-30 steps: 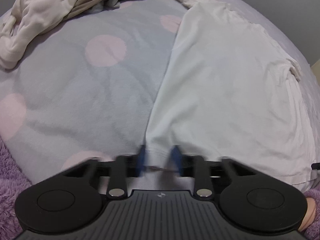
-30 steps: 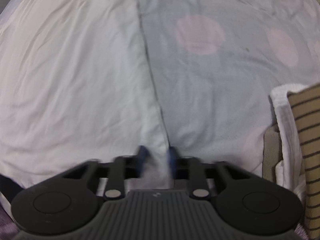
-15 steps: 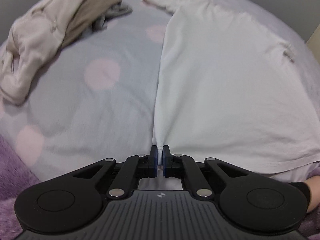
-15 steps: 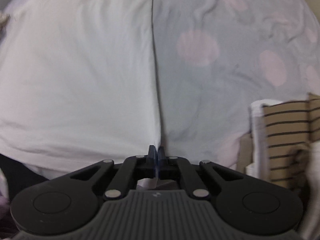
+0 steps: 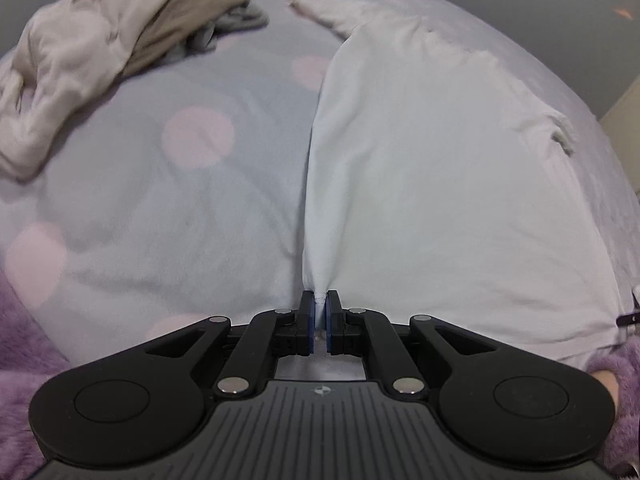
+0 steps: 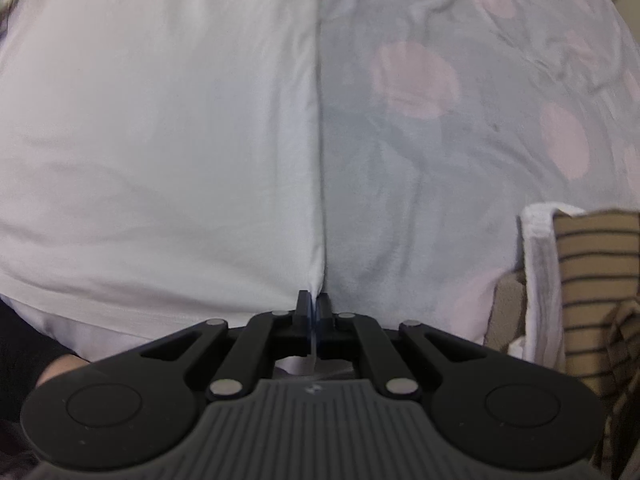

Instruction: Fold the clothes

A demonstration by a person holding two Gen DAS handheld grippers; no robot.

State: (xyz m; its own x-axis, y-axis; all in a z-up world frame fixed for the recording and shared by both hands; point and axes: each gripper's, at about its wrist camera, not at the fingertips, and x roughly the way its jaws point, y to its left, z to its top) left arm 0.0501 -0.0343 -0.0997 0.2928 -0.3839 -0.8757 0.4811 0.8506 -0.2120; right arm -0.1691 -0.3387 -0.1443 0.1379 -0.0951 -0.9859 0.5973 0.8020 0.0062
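Note:
A white shirt lies spread flat on a grey bedspread with pink dots. My left gripper is shut on the shirt's near left hem corner, and the cloth rises in a taut ridge from the jaws. In the right wrist view the same shirt fills the left half. My right gripper is shut on its near right hem corner, along the straight side edge. One sleeve stretches away at the far end.
A heap of unfolded cream and tan clothes lies at the far left. A stack of folded clothes with a tan striped piece stands at the right. A purple fuzzy blanket covers the near edge.
Both grippers closed from open onto the shirt's hem corners, then lifted them a little; the cloth now pulls up into the jaws.

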